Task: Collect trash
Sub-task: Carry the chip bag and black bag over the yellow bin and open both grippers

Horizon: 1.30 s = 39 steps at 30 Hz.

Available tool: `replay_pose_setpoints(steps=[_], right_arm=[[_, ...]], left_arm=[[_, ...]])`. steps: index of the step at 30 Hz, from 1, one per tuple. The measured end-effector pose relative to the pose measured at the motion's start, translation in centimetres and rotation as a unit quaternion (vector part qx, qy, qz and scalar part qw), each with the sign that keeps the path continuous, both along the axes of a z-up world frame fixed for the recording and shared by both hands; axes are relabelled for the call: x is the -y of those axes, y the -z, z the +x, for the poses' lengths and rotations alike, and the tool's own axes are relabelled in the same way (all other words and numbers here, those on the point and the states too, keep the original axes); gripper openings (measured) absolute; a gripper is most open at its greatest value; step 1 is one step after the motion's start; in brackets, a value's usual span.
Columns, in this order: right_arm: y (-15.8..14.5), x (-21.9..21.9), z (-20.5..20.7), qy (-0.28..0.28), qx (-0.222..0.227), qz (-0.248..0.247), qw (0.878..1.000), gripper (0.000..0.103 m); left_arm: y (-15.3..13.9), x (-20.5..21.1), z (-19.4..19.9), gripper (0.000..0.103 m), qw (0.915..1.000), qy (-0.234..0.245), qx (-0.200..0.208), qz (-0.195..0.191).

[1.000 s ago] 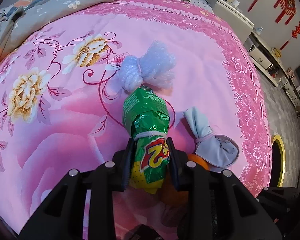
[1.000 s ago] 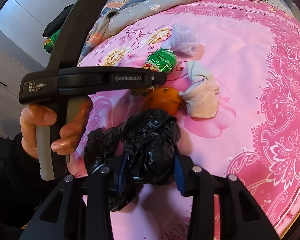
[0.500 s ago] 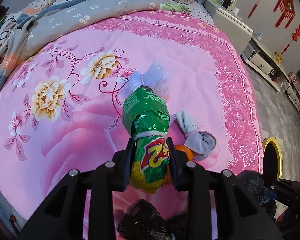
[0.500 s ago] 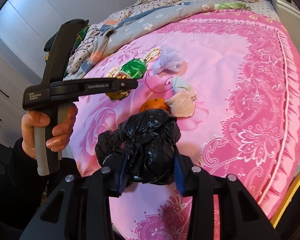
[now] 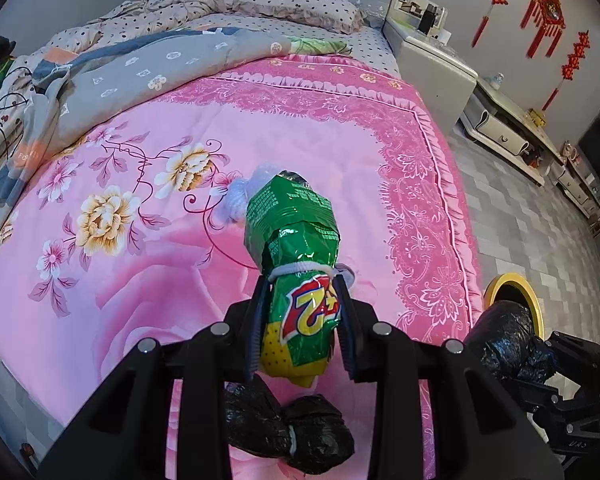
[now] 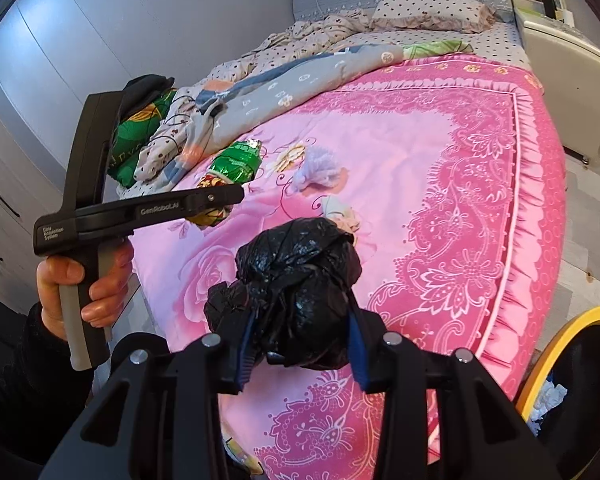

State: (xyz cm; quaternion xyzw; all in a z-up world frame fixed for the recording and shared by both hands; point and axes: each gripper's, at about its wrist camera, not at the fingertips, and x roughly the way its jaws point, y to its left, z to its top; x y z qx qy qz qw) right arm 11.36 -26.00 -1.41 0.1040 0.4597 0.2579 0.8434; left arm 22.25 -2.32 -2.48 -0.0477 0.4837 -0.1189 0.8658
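Hiding most of the white bundle (image 5: 236,196) behind it, the green bag (image 5: 296,276) sits clamped in the left gripper (image 5: 300,328), long axis pointing away toward the pillow (image 5: 296,4), above the bed (image 5: 140,264). Only the right view shows the bin's (image 6: 556,360) contents; there the right gripper (image 6: 300,344) pinches a black bag (image 6: 300,292) over the bed's near edge.
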Motion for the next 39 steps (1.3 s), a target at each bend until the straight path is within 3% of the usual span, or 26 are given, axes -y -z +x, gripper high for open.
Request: replay_pose_setpoints(steps=[22,39], right_arm=[[-4.6,9.5,-4.3,0.105,0.057,0.012,0.993,0.036],[-5.6,18.6,-8.6,0.214,0.079,0.003,0.974,0.036]], left_arm=[[-5.6,10.2,-5.3,0.030,0.9948,0.091,0.036,-0.030],[-6.9,20.6,-8.2,0.030,0.9816,0.178,0.039,-0.059]])
